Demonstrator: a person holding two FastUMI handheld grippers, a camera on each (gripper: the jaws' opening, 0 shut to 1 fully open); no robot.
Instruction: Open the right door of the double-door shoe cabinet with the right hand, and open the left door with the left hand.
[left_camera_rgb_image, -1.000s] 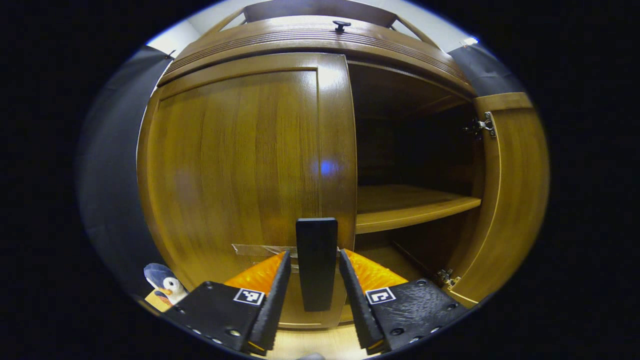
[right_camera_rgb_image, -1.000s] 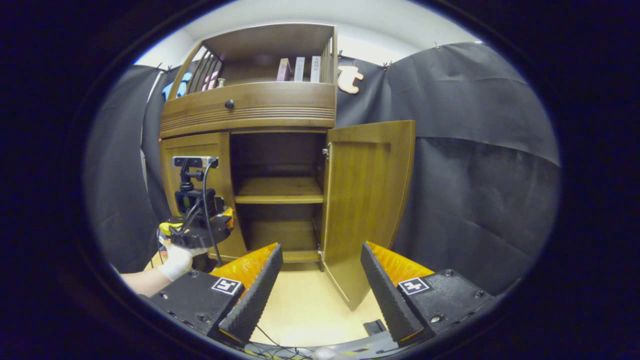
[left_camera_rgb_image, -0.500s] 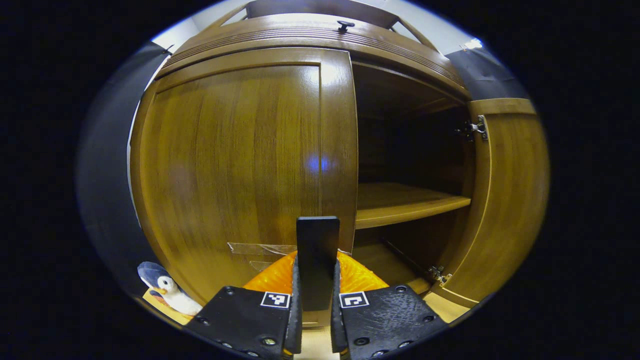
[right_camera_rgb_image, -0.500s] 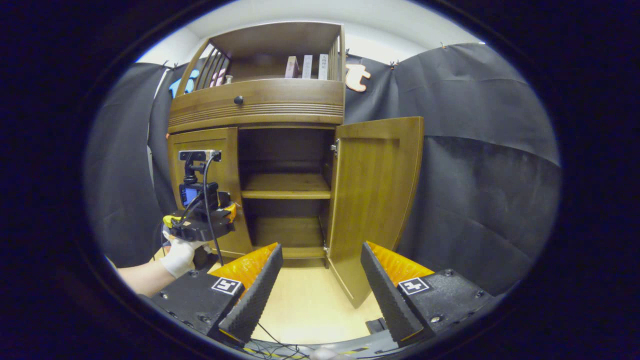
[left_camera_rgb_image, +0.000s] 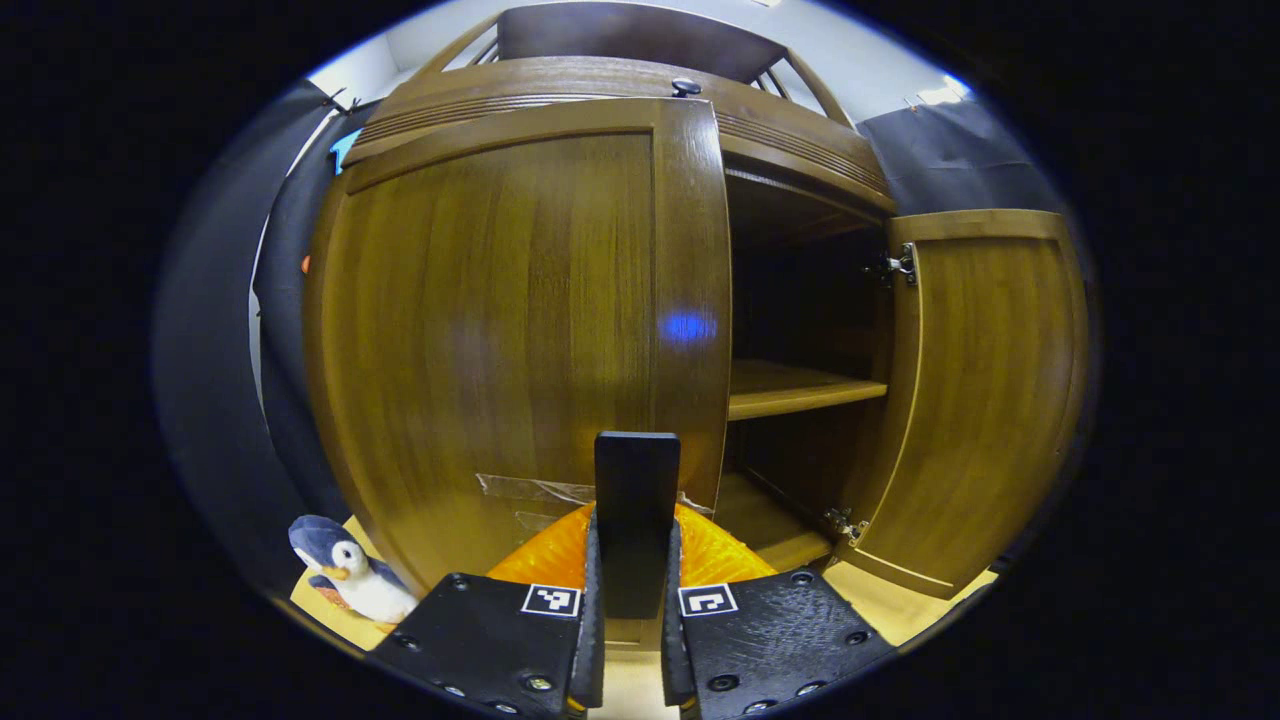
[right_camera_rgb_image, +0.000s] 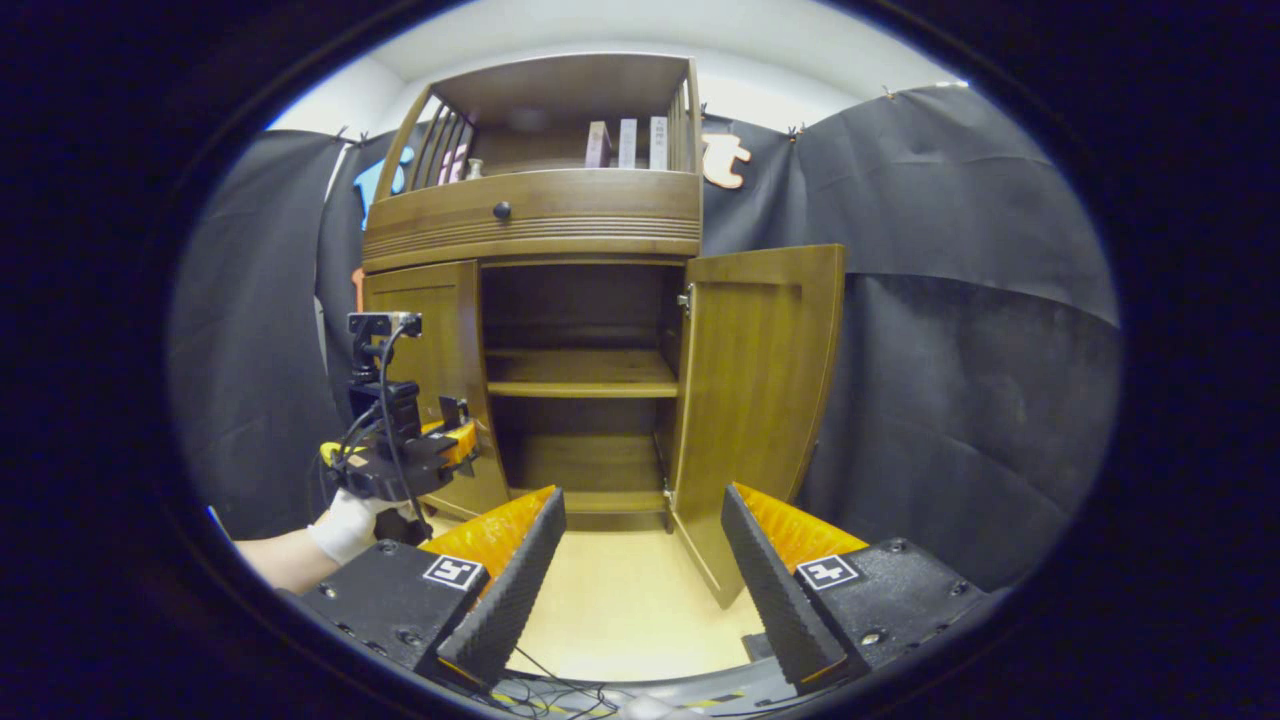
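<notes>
The wooden shoe cabinet (right_camera_rgb_image: 535, 215) stands against the black cloth wall. Its right door (right_camera_rgb_image: 755, 400) is swung wide open, showing a shelf (right_camera_rgb_image: 580, 375) inside. In the left gripper view the left door (left_camera_rgb_image: 500, 320) stands slightly ajar, its free edge out from the frame. My left gripper (left_camera_rgb_image: 632, 525) is shut on the door's black upright handle (left_camera_rgb_image: 636, 470). In the right gripper view that left gripper (right_camera_rgb_image: 400, 465) is at the left door (right_camera_rgb_image: 425, 380), held by a gloved hand (right_camera_rgb_image: 345, 525). My right gripper (right_camera_rgb_image: 642, 495) hangs open and empty, well back from the cabinet.
A penguin plush (left_camera_rgb_image: 350, 585) lies on the floor at the cabinet's left foot. The open right door (left_camera_rgb_image: 985, 400) juts out into the room. Cables (right_camera_rgb_image: 545, 685) trail over the pale floor (right_camera_rgb_image: 620, 610) below my right gripper. Books (right_camera_rgb_image: 628, 143) stand on the top shelf.
My left gripper closed on the black handle, and the left door has since swung out a little. The right gripper stays open and has drifted slightly relative to the cabinet.
</notes>
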